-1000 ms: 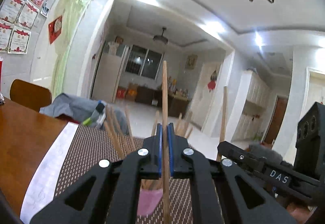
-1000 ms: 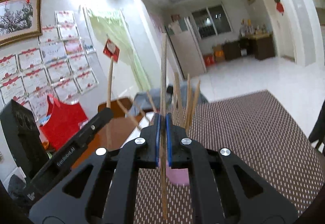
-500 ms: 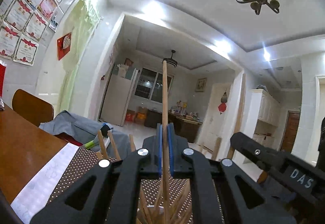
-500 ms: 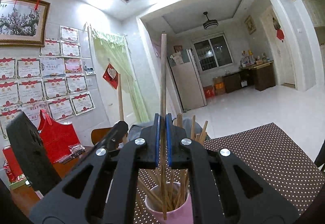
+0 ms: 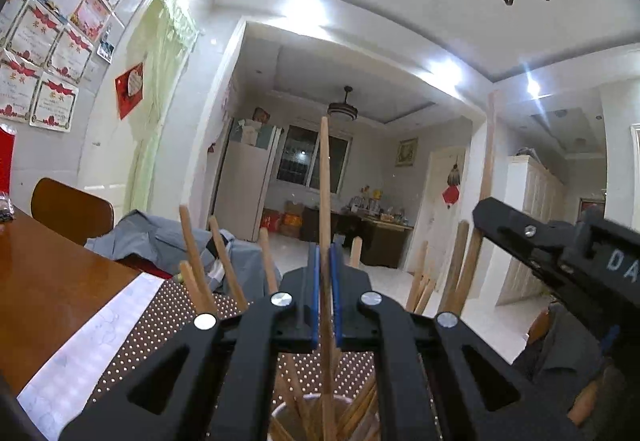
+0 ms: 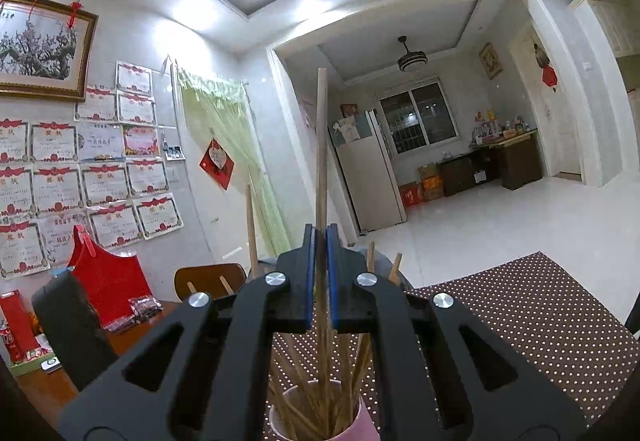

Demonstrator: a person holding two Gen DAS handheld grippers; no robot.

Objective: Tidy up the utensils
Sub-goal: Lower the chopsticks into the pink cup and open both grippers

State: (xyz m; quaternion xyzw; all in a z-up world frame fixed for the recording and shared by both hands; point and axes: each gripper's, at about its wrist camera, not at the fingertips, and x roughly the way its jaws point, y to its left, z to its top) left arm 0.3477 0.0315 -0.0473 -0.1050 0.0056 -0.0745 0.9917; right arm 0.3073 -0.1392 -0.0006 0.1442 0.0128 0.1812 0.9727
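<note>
The left gripper [image 5: 325,305] is clamped on a wooden chopstick [image 5: 324,201], upright, its lower end inside the pink cup [image 5: 324,417] at 6 o'clock. The right gripper [image 6: 319,281] pinches another chopstick [image 6: 321,145] over the same pink cup [image 6: 352,427], which holds many sticks fanned outward. Both look light, stiff and smooth, likely to slip, so a mid-shaft hold suits

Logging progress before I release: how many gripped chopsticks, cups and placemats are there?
Gripped chopsticks: 2 (left chopstick in left gripper; right chopstick in right gripper)
Pink cup: 1
Dotted placemat: 1
Total: 4
Loose chopsticks in the cup overlap too much to count.
</note>
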